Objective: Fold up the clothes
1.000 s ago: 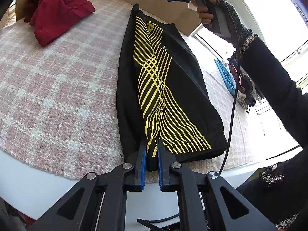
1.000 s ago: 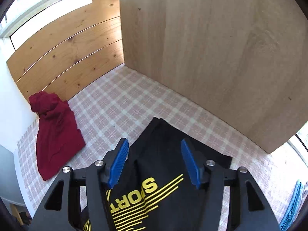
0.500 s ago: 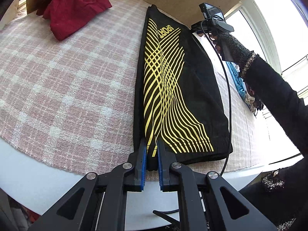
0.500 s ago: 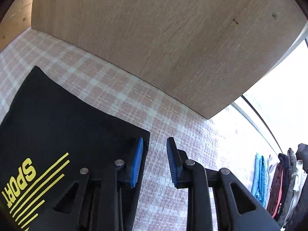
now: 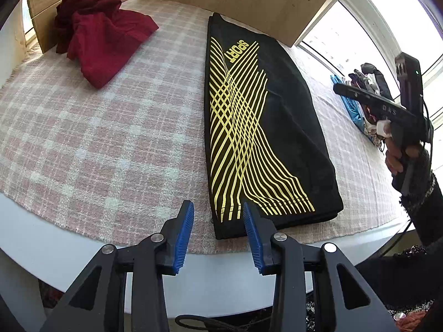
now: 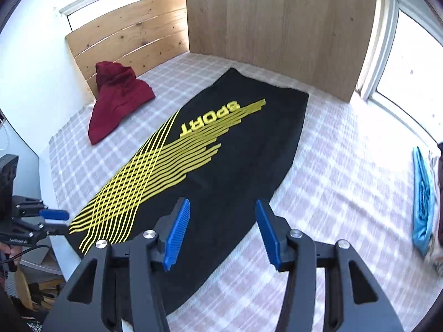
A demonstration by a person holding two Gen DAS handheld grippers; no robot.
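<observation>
One black folded garment with yellow stripes [image 5: 265,127] and one crumpled dark red garment [image 5: 102,36] lie on a pink checked tablecloth [image 5: 110,144], both the left gripper [image 5: 218,233] and right gripper [image 6: 223,231] spread wide, holding nothing

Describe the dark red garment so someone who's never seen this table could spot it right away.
On the round table under the pink-and-white checked cloth, look to the far corner by the slatted pine board. The crumpled dark red knit garment lies there in a heap; unlike the flat black garment with yellow lines beside it, it is plain and unfolded.
</observation>
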